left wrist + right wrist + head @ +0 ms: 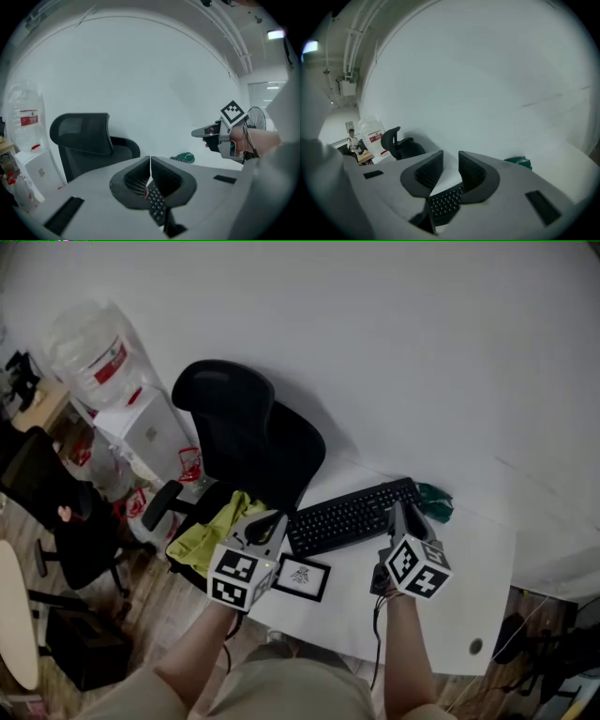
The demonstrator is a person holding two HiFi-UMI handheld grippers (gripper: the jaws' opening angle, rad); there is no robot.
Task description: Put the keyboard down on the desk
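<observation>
The left claw [270, 521] covers the left end of the keyboard [347, 517], and the right claw [398, 512] overlaps its right end. Each gripper view shows only a wedge of keys below the jaws. The keyboard lies on the white surface [469, 568]. The left claw's jaws meet at the tips with nothing between them; the right claw's jaws stand apart over bare surface. A crumpled green object [434, 502], too small to identify, sits just past the keyboard's right end. A small black-framed card [300, 576] lies at the near edge. Beyond stand a black office chair [239, 432], a water dispenser [98, 357] and a plain white wall [422, 352].
</observation>
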